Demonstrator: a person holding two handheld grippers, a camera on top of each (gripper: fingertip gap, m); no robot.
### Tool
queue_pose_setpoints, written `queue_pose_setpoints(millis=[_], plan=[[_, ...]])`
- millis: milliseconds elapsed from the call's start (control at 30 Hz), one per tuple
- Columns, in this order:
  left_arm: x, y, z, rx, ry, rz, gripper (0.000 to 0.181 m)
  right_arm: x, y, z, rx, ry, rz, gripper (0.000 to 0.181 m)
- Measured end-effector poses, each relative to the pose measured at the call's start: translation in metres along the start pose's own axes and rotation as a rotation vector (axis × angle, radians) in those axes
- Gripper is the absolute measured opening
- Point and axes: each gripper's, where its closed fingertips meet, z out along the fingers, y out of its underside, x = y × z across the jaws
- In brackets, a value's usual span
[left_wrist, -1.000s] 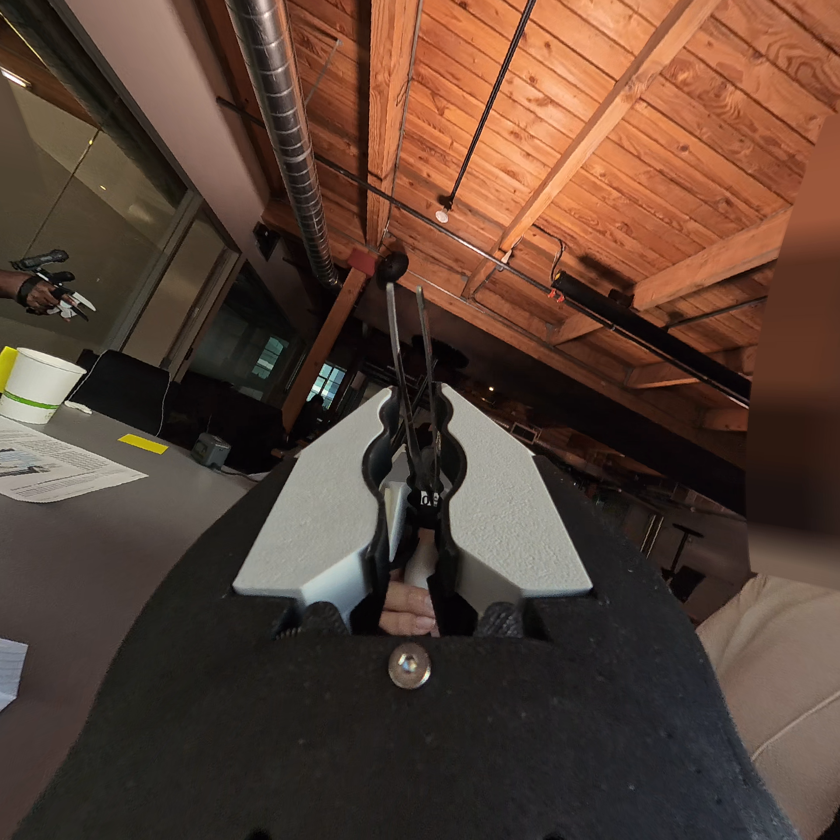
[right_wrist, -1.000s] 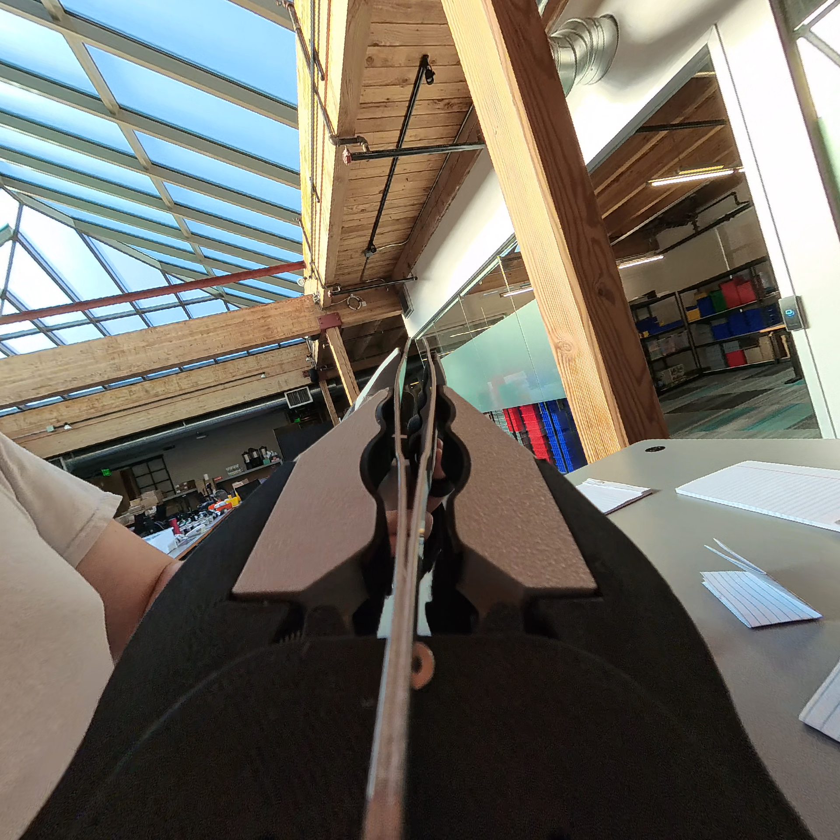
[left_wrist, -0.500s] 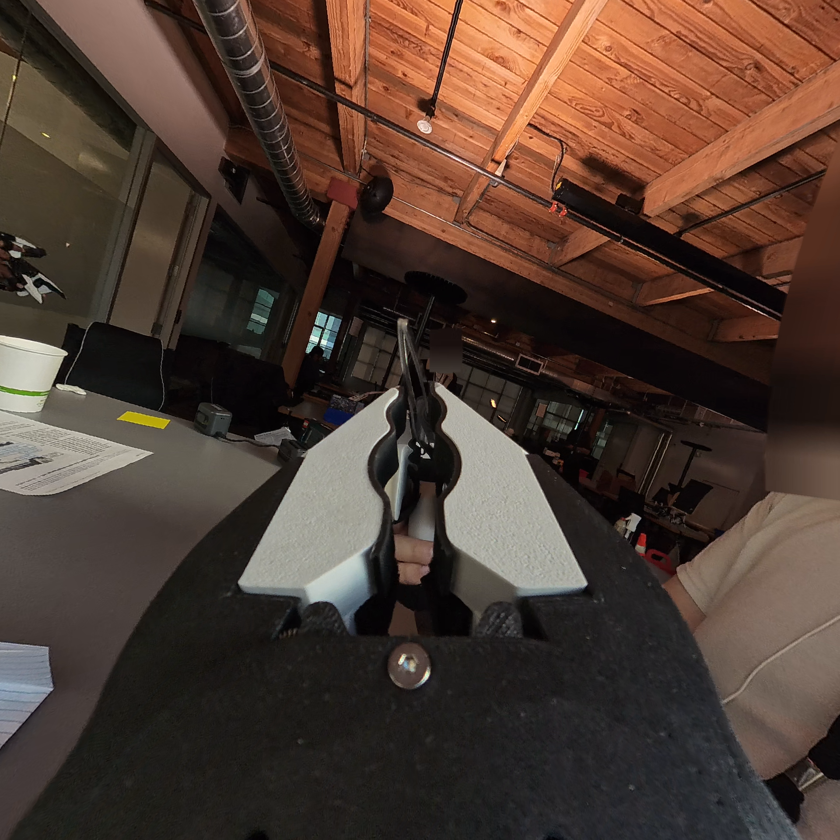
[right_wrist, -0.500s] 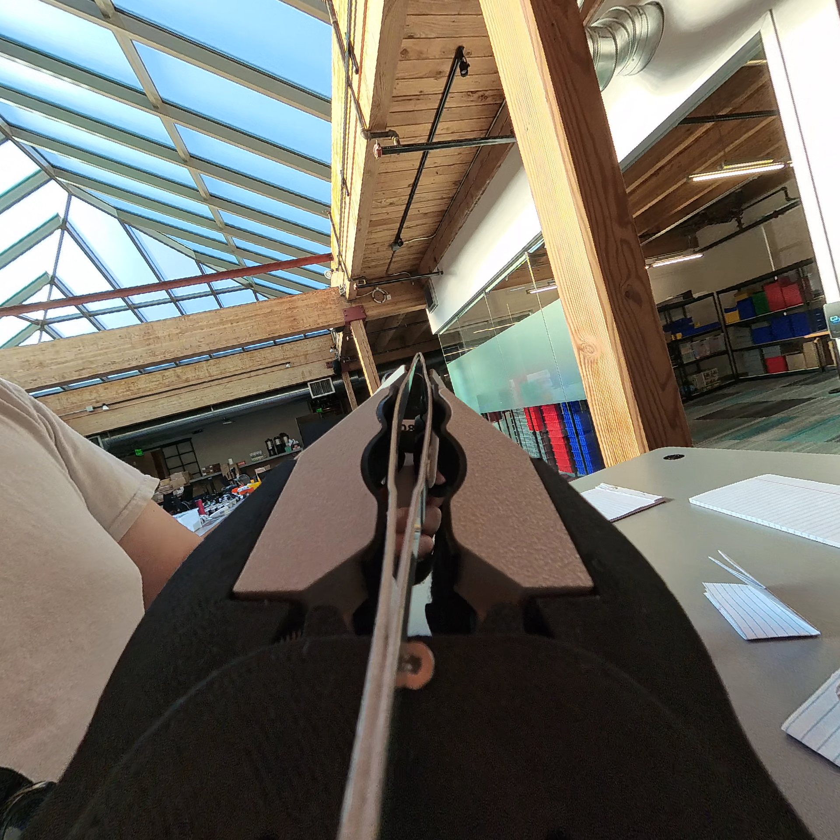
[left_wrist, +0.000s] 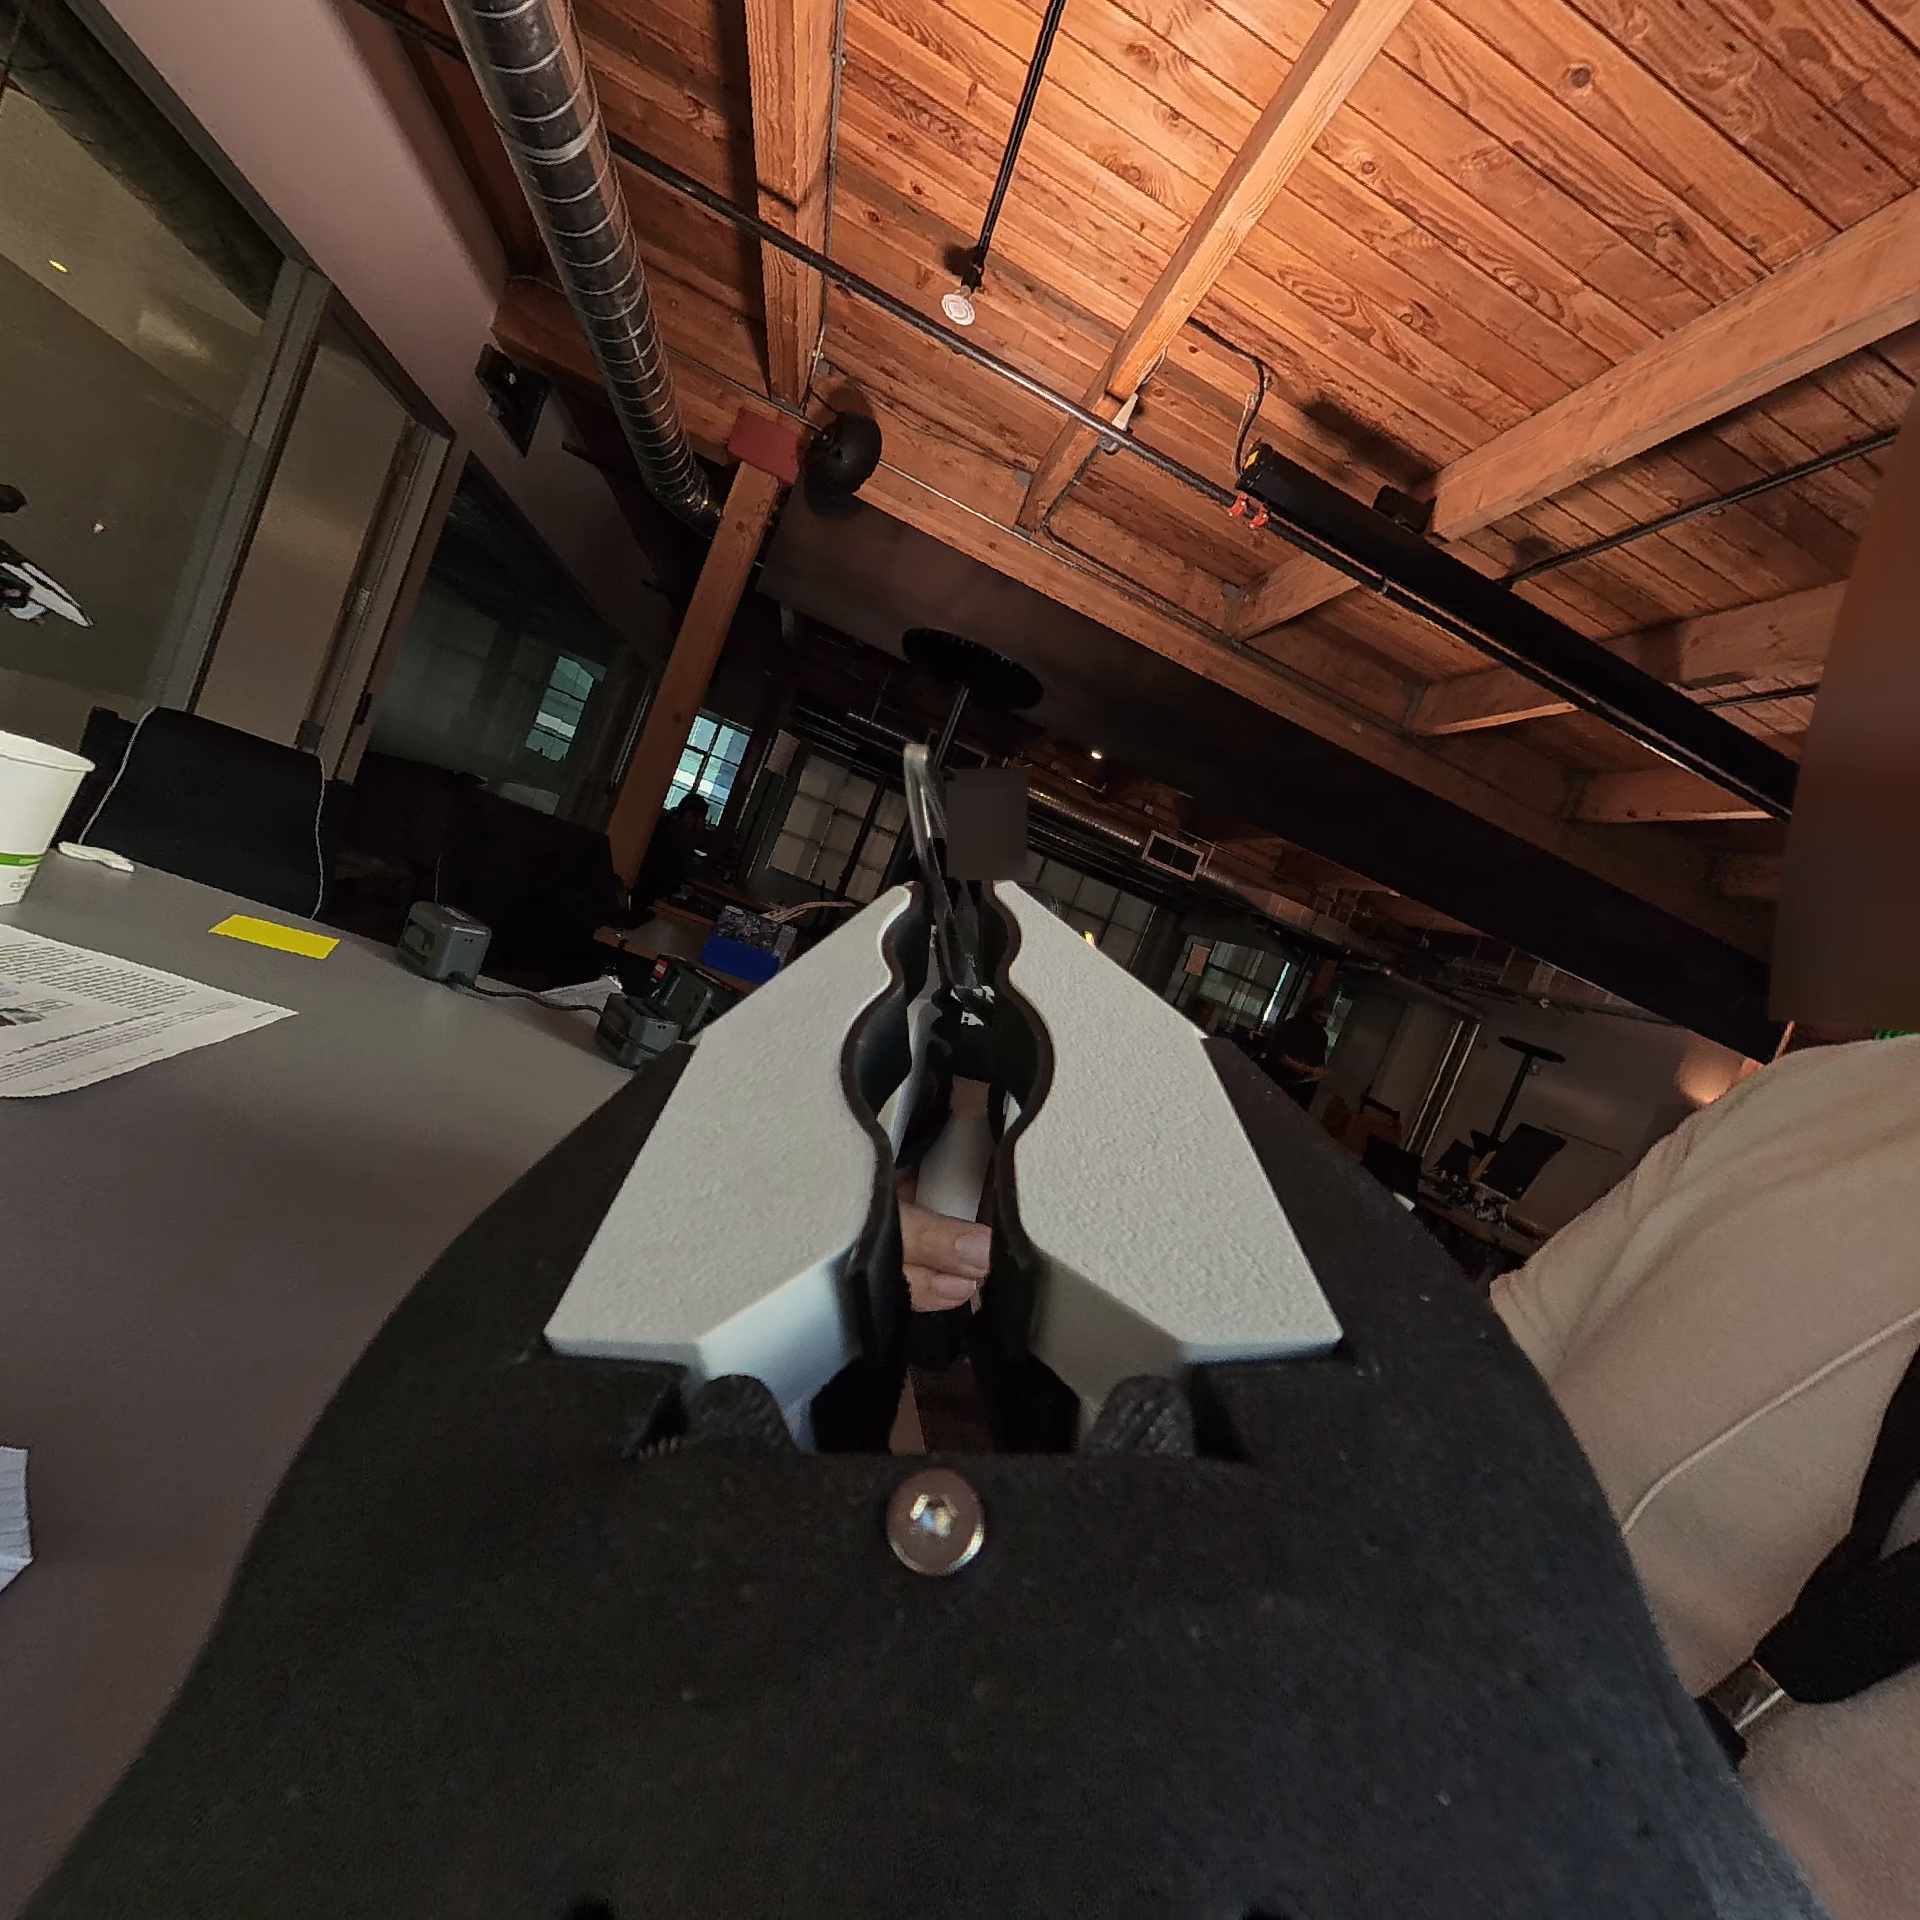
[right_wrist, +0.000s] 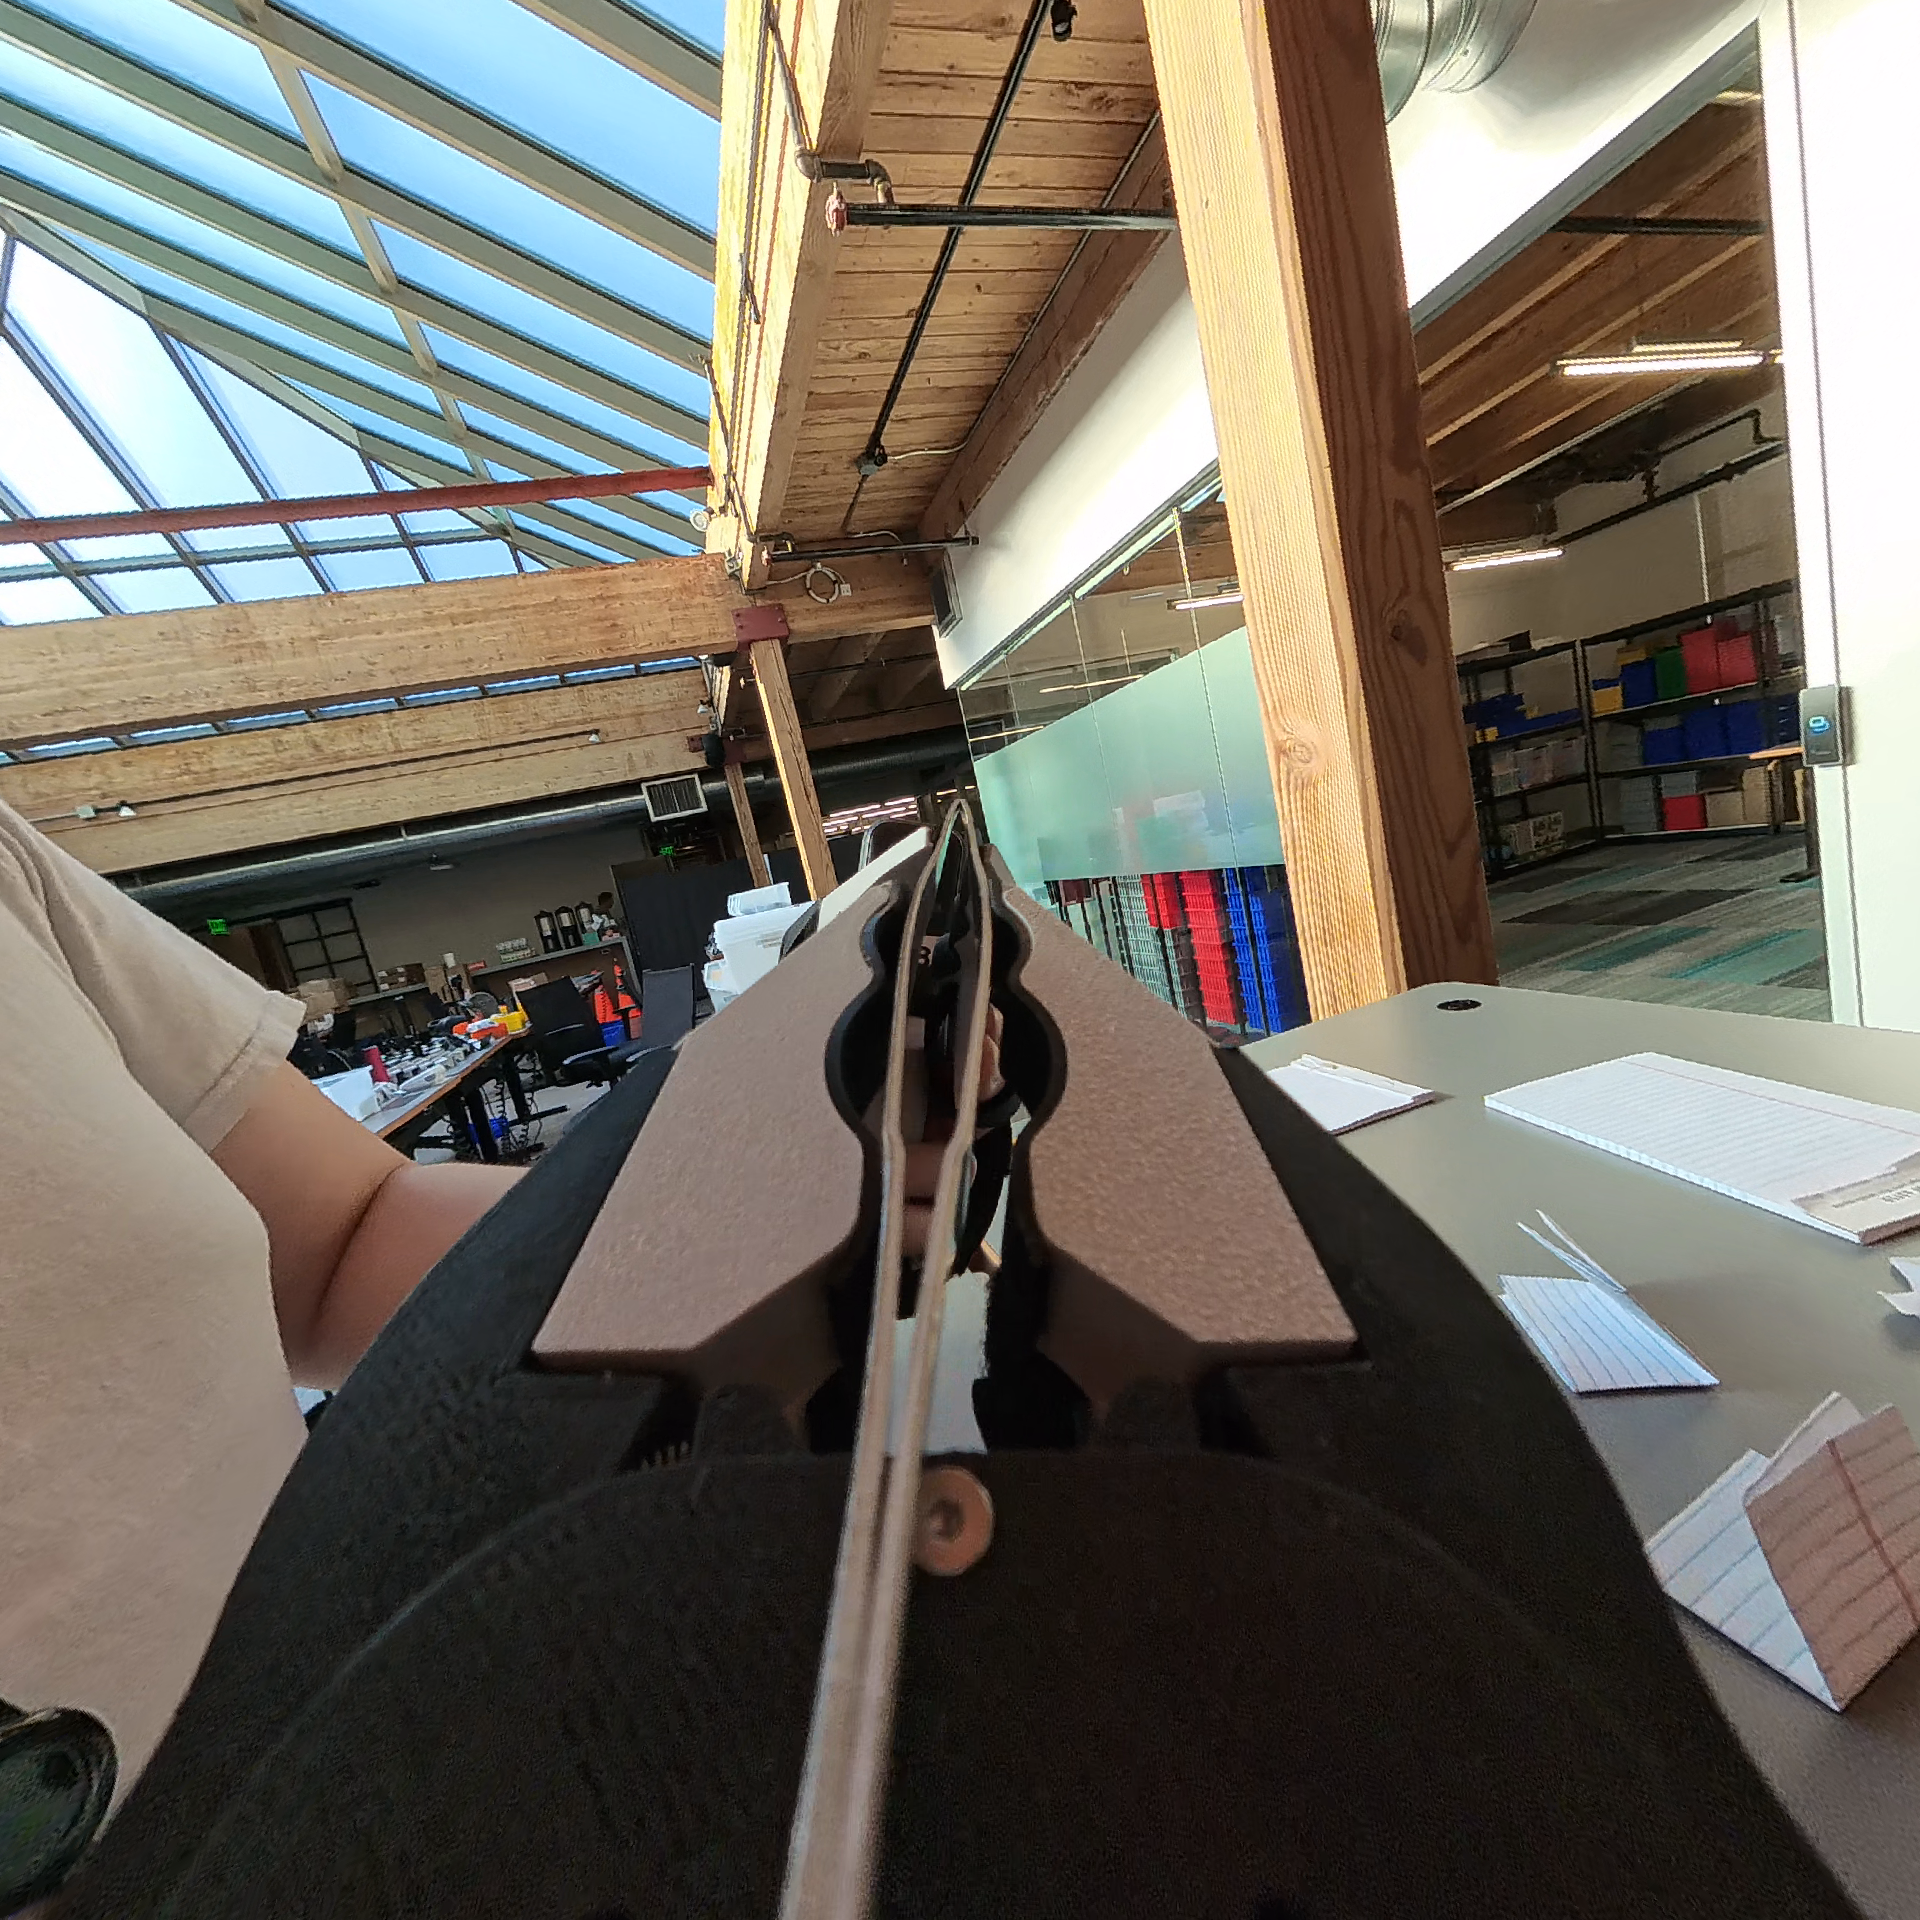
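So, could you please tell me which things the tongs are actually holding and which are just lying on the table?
In the tongs:
thin looped strip, gripped by the left tongs and the right tongs.

Lying about:
paper cup
printed sheet
yellow note
lined pad
folded lined papers

wooden plank ceiling (left_wrist: 1455, 208) with beams, a glass skylight (right_wrist: 312, 312), a thick wooden post (right_wrist: 1320, 520), grey bench (left_wrist: 260, 1143), shelves (right_wrist: 1662, 727) of coloured bins.
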Motion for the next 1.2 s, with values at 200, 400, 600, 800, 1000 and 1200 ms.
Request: queue_pose_setpoints(millis=[200,400,600,800,1000,1200], plan=[[0.001,0.011,-0.006,-0.050,-0.020,0.006,0.006,-0.002,0.009,-0.005,-0.046,0.012,-0.037,0.010],[-0.003,0.022,-0.020,-0.125,-0.065,0.061,0.008,-0.005,0.017,-0.015,-0.045,0.086,-0.133,0.011],[-0.081,0.031,-0.129,-0.376,-0.587,0.198,0.029,0.015,0.032,-0.061,-0.188,0.291,-0.216,0.015],[-0.114,0.059,-0.159,-0.666,-0.682,0.310,0.022,0.029,0.092,-0.069,-0.443,0.415,-0.231,0.013],[-0.162,0.085,-0.157,-0.831,-0.682,0.332,0.012,0.071,0.146,-0.029,-0.623,0.472,-0.219,0.013],[-0.183,0.104,-0.179,-0.961,-0.663,0.308,0.009,0.095,0.172,-0.019,-0.688,0.543,-0.127,0.013]])
